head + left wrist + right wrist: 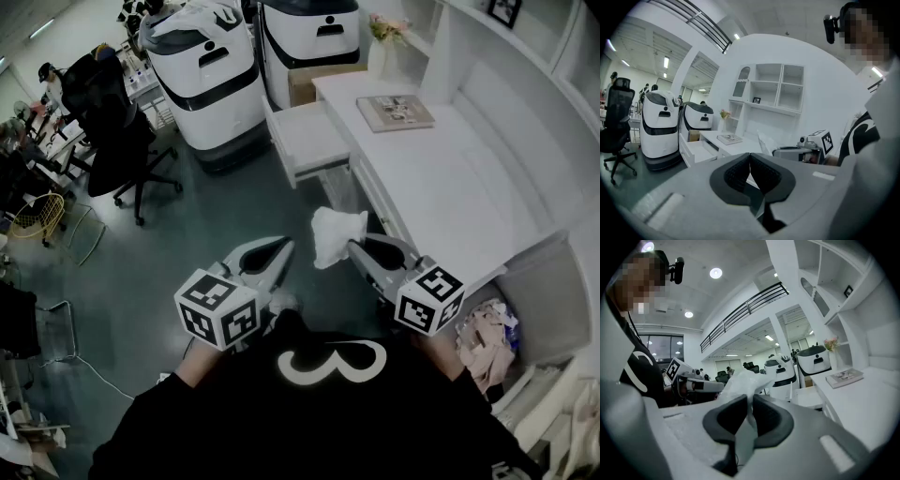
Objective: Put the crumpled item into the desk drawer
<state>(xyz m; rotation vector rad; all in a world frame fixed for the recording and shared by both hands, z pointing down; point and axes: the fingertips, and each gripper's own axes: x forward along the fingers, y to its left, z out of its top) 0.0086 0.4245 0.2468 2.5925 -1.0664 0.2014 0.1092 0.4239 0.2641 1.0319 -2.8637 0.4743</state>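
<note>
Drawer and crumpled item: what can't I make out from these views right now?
- Head view: inner end of the drawer, hidden under the desk top.
- Right gripper view: lower part of the crumpled item, hidden between the right gripper fingers.
- All views: its material, too blurred to tell.

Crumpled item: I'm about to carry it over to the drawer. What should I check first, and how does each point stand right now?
1. Grip: the right gripper is shut on the crumpled item, which bulges out past the tips. ok.
2. Desk drawer pulled out: ok.
3. Room in the drawer: its white bottom shows bare in the head view. ok.
4. Item above the drawer: not ok. It hangs over the floor, short of the drawer.
5. Left gripper out of the way: ok. It is shut with nothing in it, beside the right one.
6. Firmness of the grip for the carry: cannot tell.
</note>
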